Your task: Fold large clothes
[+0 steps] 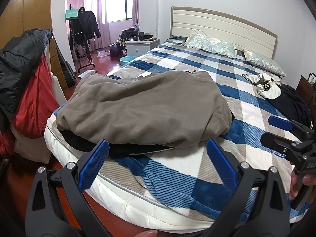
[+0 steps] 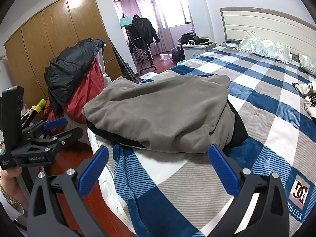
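At the foot corner of the plaid-blanketed bed (image 1: 246,102), the left gripper (image 1: 158,164) and right gripper (image 2: 158,167) are hovering with fingers spread and empty, seemingly finishing a fold, next needing another garment, while the grey fleece garment (image 1: 142,106) is lying bundled over something black.

A blue, white and grey checked plush blanket (image 1: 197,73) covers the bed. Two pale embroidered pillows (image 1: 211,44) lie at its head, beside a white bedside cabinet (image 1: 141,46); a wooden wardrobe (image 2: 49,39) stands opposite.
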Demonstrator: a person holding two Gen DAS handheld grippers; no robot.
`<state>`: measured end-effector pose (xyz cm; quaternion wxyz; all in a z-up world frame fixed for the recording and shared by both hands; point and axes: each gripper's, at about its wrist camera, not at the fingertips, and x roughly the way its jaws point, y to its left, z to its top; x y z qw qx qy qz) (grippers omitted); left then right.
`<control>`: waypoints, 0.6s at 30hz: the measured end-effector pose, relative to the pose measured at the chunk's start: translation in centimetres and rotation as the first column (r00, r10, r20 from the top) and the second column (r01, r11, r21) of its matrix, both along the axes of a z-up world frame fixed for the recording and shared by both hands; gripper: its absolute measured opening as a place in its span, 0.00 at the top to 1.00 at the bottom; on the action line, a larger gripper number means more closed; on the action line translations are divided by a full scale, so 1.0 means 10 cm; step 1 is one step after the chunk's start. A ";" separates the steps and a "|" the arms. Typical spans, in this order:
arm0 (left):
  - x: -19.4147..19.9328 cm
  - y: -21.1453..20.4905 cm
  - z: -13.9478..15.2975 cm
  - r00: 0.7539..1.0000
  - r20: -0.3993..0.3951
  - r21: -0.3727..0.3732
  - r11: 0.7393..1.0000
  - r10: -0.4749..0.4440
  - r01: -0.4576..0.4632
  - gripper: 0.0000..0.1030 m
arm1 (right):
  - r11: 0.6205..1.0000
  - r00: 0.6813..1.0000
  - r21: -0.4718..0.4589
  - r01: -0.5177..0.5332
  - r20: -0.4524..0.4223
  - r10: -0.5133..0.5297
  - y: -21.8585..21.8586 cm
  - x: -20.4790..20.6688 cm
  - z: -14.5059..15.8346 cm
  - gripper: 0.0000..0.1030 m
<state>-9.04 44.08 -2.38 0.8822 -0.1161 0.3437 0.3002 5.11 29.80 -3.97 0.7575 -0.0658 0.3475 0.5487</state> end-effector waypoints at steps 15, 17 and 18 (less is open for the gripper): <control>0.00 0.02 -0.01 1.000 0.002 -0.001 1.000 0.001 -0.001 0.06 | 1.000 1.000 -0.010 -0.004 -0.003 0.004 0.03 -0.04 -0.06 0.04; 0.00 0.03 -0.02 1.000 0.003 -0.006 1.000 0.001 -0.001 0.06 | 1.000 1.000 -0.011 -0.004 -0.007 0.003 0.03 -0.06 -0.08 0.04; 0.00 0.03 -0.02 1.000 0.004 -0.011 1.000 0.005 -0.005 0.06 | 1.000 1.000 -0.012 -0.003 -0.008 0.003 0.03 -0.06 -0.08 0.04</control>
